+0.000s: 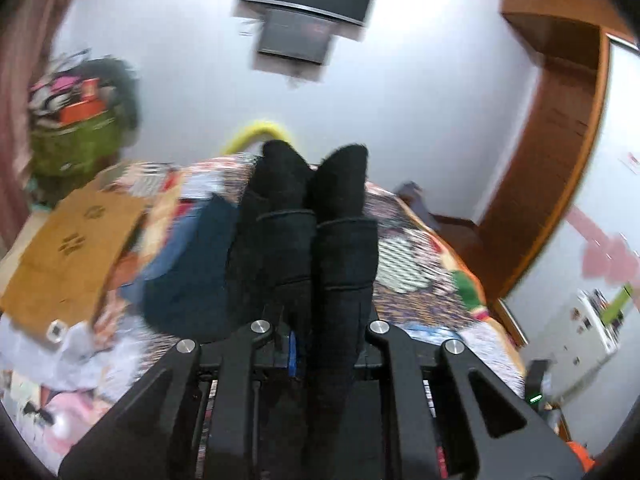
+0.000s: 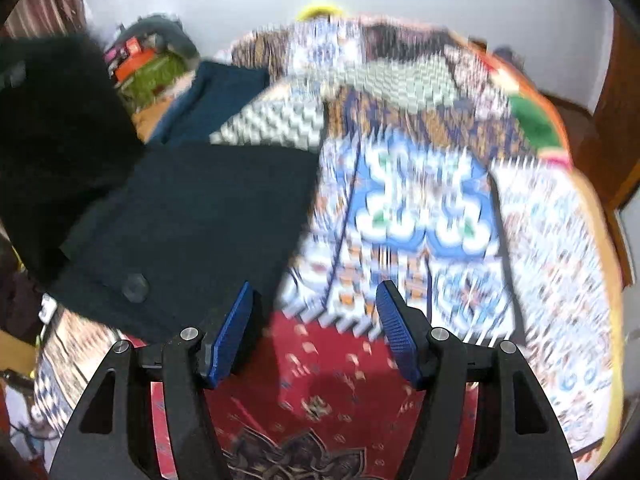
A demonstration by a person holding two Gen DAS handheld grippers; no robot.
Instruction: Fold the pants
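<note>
The black pants (image 2: 188,224) lie on the patterned bedspread (image 2: 420,200) at the left of the right wrist view, with a button showing near the front edge. One part is lifted up at the far left (image 2: 52,128). My left gripper (image 1: 310,344) is shut on bunched black pants fabric (image 1: 312,220), which stands up between its fingers and hides the pads. My right gripper (image 2: 316,320) is open and empty, its blue pads (image 2: 394,332) hovering over the bedspread just right of the pants' front edge.
A folded dark blue garment (image 2: 216,96) lies behind the pants. A brown cardboard sheet (image 1: 76,252) lies at the bed's left side. A green bag of items (image 1: 76,136) stands by the wall. A wooden door frame (image 1: 560,152) is at the right.
</note>
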